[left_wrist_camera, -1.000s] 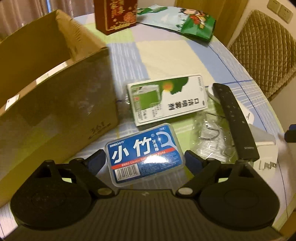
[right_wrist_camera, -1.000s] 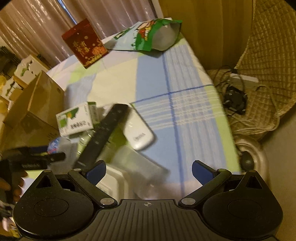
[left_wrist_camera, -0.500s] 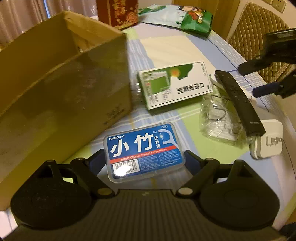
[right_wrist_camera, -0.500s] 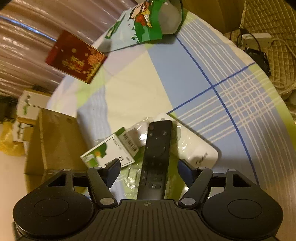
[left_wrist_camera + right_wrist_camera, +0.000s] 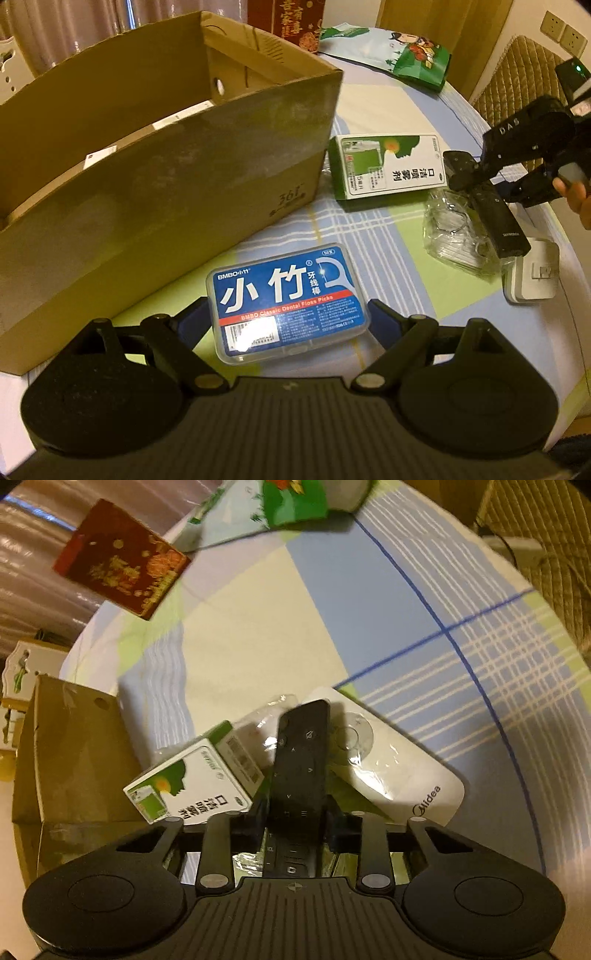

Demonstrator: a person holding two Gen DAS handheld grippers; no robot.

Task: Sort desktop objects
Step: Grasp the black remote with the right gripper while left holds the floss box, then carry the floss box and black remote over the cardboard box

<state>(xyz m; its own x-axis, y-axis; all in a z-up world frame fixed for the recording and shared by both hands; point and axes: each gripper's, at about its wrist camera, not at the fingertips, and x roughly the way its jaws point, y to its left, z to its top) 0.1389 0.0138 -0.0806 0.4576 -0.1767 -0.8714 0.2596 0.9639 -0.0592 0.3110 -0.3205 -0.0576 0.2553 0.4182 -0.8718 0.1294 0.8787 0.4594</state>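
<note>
My left gripper [image 5: 288,317] is shut on a clear floss-pick box with a blue label [image 5: 286,301], held above the table beside an open cardboard box [image 5: 147,162]. My right gripper [image 5: 295,812] is shut on a black remote [image 5: 299,771], which lies on the table; the same gripper [image 5: 480,177] and remote [image 5: 495,218] show in the left wrist view. A green-and-white spray carton [image 5: 388,166] [image 5: 192,786] lies left of the remote.
A white Midea remote in plastic wrap [image 5: 384,760], a clear bag [image 5: 454,236] and a white charger [image 5: 532,273] lie around the black remote. A red box [image 5: 118,561] and a green snack bag [image 5: 391,51] sit at the far side. A chair [image 5: 517,81] stands at the right.
My right gripper moved down over the black remote and shut on it. My left gripper lifted the floss box higher, beside the cardboard box.
</note>
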